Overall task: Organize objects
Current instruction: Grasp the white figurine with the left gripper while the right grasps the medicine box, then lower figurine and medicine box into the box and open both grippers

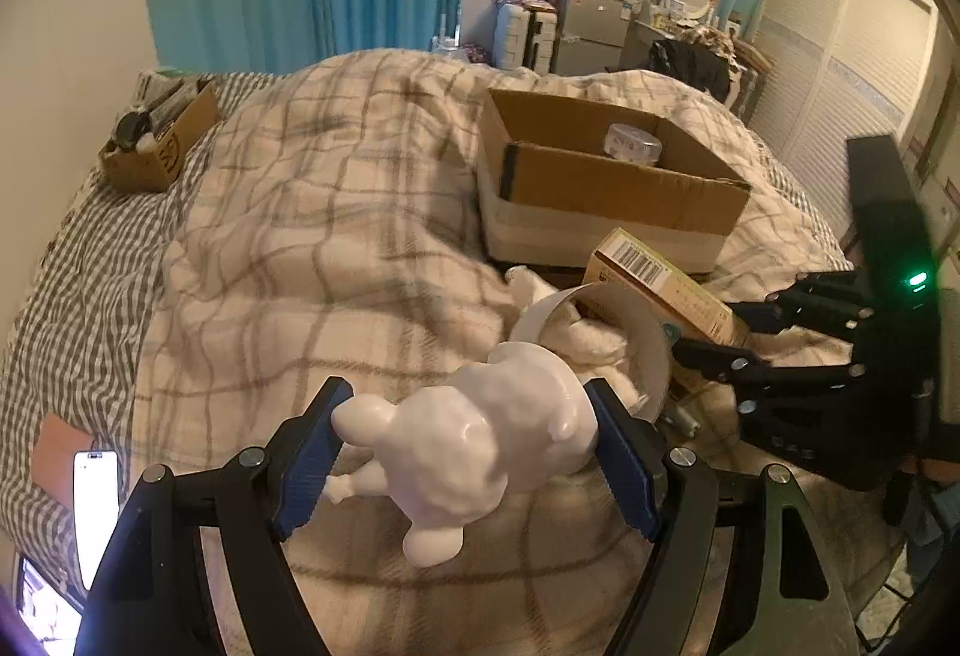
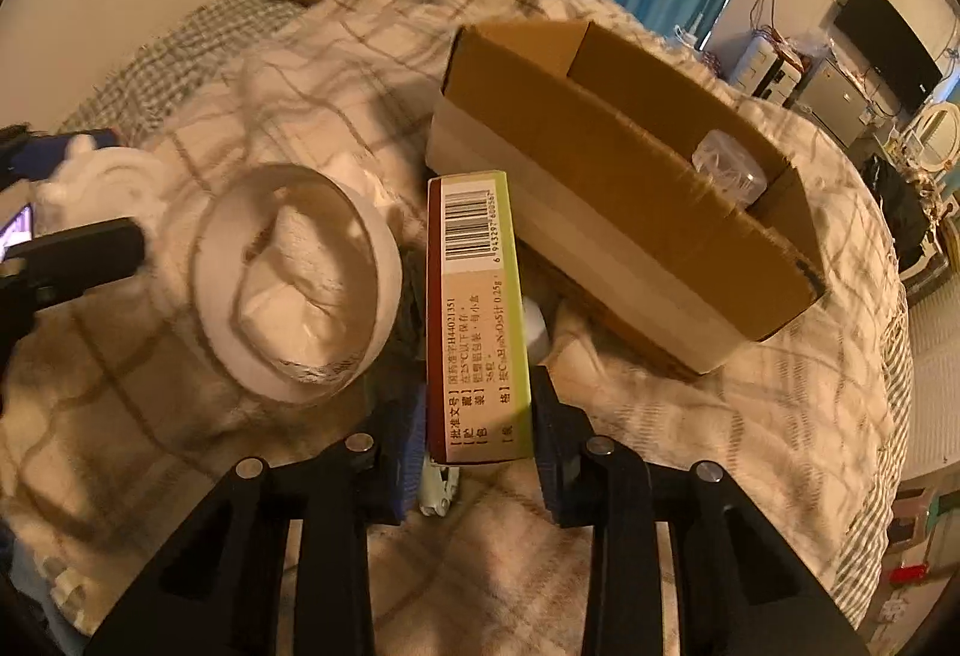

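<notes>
My left gripper point(image 1: 465, 452) is shut on a white animal figurine point(image 1: 480, 446) and holds it over the plaid blanket. My right gripper point(image 2: 477, 416) is shut on a medicine box point(image 2: 477, 314) with a barcode; the box also shows in the left wrist view point(image 1: 660, 290), held by the right gripper point(image 1: 708, 350). A white bowl point(image 2: 384, 260) with crumpled white tissue lies tilted just left of the box. An open cardboard box point(image 2: 630, 212) lies beyond, with a clear plastic jar point(image 2: 729, 173) inside; it shows in the left wrist view too point(image 1: 612, 188).
A small cardboard box point(image 1: 156, 140) full of items sits at the bed's far corner. A lit phone point(image 1: 96, 506) lies at the left edge of the bed. A small white item point(image 2: 438, 488) lies under the right gripper. Wardrobe doors point(image 1: 840, 86) stand to the right.
</notes>
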